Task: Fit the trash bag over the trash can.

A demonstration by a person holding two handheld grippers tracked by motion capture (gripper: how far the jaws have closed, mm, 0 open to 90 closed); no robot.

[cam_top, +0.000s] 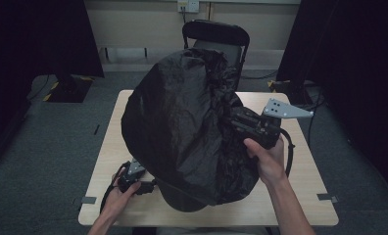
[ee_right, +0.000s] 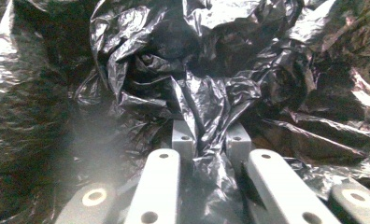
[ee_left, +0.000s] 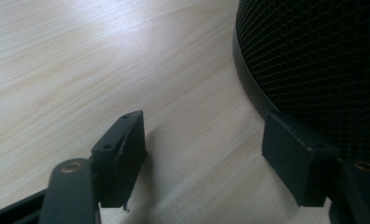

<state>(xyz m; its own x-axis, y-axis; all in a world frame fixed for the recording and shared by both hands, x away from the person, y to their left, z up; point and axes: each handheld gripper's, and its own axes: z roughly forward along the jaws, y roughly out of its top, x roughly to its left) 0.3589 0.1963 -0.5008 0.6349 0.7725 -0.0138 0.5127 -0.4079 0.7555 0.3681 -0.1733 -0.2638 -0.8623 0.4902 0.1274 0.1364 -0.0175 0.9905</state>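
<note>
My right gripper (ee_right: 210,140) pinches a fold of black bag (cam_top: 182,127), held raised. Left gripper (ee_left: 206,154) sits low on the table (ee_left: 80,60), jaws apart (nothing between them), one pad beside the mesh bin (ee_left: 323,60).

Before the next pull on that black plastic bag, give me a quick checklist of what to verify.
1. Right gripper pinches a fold of the crinkled black plastic bag: ok.
2. Left gripper has hold of the black mesh bin: not ok; jaws open, one pad beside the bin's rim, bare wood between them.
3. Bag covers the bin: ok from the high view, draped over most of it.
4. Bin's base sits flat on the light wooden table: cannot tell, bag hides it.
5. Bag free of tears: cannot tell.
</note>
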